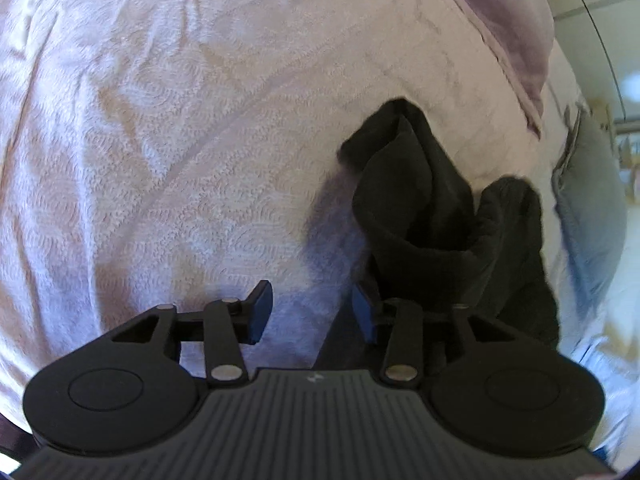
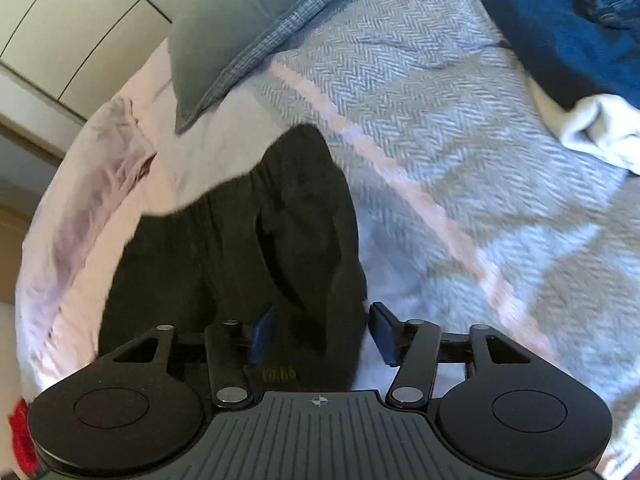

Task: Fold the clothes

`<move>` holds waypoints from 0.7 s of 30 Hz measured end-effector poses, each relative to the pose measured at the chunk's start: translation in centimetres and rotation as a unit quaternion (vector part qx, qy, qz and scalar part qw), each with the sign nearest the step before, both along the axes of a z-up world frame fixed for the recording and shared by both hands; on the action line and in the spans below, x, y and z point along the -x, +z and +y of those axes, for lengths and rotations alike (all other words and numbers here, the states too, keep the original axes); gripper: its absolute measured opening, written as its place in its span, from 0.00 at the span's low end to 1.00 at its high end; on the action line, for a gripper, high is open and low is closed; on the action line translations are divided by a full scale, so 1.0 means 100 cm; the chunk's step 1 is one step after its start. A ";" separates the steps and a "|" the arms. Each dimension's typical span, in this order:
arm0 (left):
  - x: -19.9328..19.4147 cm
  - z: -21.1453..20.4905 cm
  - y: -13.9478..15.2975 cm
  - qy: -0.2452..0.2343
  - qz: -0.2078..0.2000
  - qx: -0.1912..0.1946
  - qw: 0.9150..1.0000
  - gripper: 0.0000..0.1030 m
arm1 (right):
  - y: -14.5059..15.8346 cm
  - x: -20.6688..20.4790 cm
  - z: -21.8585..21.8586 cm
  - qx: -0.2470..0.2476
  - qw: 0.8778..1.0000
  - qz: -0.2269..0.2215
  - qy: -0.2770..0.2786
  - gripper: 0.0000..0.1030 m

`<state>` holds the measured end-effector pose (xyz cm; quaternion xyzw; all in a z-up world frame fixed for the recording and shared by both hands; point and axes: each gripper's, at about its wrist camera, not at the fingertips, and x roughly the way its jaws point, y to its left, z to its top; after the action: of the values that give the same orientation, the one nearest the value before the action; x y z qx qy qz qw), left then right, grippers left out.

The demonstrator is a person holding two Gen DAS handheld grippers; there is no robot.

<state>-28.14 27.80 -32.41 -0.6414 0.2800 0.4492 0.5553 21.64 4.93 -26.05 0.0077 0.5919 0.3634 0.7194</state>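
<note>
Home bedroom: bed [image 2: 440, 160], pillow [image 2: 240, 20], wardrobe doors [image 2: 60, 40].

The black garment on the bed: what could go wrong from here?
1. The black garment lies bunched, so a fold could trap creases.
2. The right hand-held gripper stands open astride one edge; closing may pinch several layers.
3. The left hand-held gripper, open over pink bedding, may grab that.

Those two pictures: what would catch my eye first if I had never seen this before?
Probably the crumpled black garment lying on the pale pink bedspread, right in front of both open grippers, left and right. Next, folded blue jeans on the grey herringbone blanket, top right in the right view.
</note>
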 end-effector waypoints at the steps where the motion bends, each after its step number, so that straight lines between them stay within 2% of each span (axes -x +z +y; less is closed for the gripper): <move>1: 0.004 0.000 0.003 0.014 -0.006 -0.006 1.000 0.38 | -0.001 -0.005 0.006 -0.001 1.000 0.002 -0.001 0.54; 4: 0.006 0.004 0.008 0.012 -0.016 -0.009 1.000 0.39 | -0.006 -0.016 0.018 0.004 1.000 0.005 0.000 0.54; 8: -0.014 0.009 0.002 -0.074 -0.029 0.007 0.997 0.38 | -0.010 -0.019 0.022 0.008 1.000 0.009 -0.004 0.54; 10: -0.026 0.007 -0.006 -0.111 -0.036 0.029 0.993 0.35 | -0.012 -0.019 0.023 0.010 1.000 0.010 -0.005 0.54; 11: -0.030 0.005 -0.010 -0.117 -0.033 0.038 0.992 0.26 | -0.012 -0.019 0.023 0.009 1.000 0.009 -0.003 0.54; 12: -0.031 0.003 -0.014 -0.115 -0.029 0.042 0.992 0.05 | -0.012 -0.018 0.023 0.011 1.000 0.007 0.003 0.48; 13: -0.029 0.001 -0.016 -0.104 -0.022 0.042 0.993 0.04 | -0.011 -0.016 0.024 0.018 1.000 0.002 0.015 0.35; 14: -0.026 -0.001 -0.016 -0.090 -0.019 0.038 0.995 0.04 | -0.010 -0.014 0.026 0.025 0.999 -0.003 0.027 0.09; 16: -0.016 -0.003 -0.010 -0.060 -0.035 0.026 0.997 0.04 | -0.004 -0.012 0.023 0.017 0.999 0.001 0.032 0.08; 18: -0.008 -0.001 0.001 -0.037 -0.054 0.014 0.998 0.03 | 0.007 -0.011 0.017 -0.004 1.000 0.021 0.014 0.07; 21: -0.003 0.028 0.038 -0.045 -0.026 -0.034 0.998 0.03 | 0.028 -0.008 0.016 -0.048 0.995 0.076 -0.031 0.06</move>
<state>-27.86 30.62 -28.63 -0.6208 0.2783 0.4162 0.6033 22.46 6.51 -23.29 0.0885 0.6258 0.3671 0.6825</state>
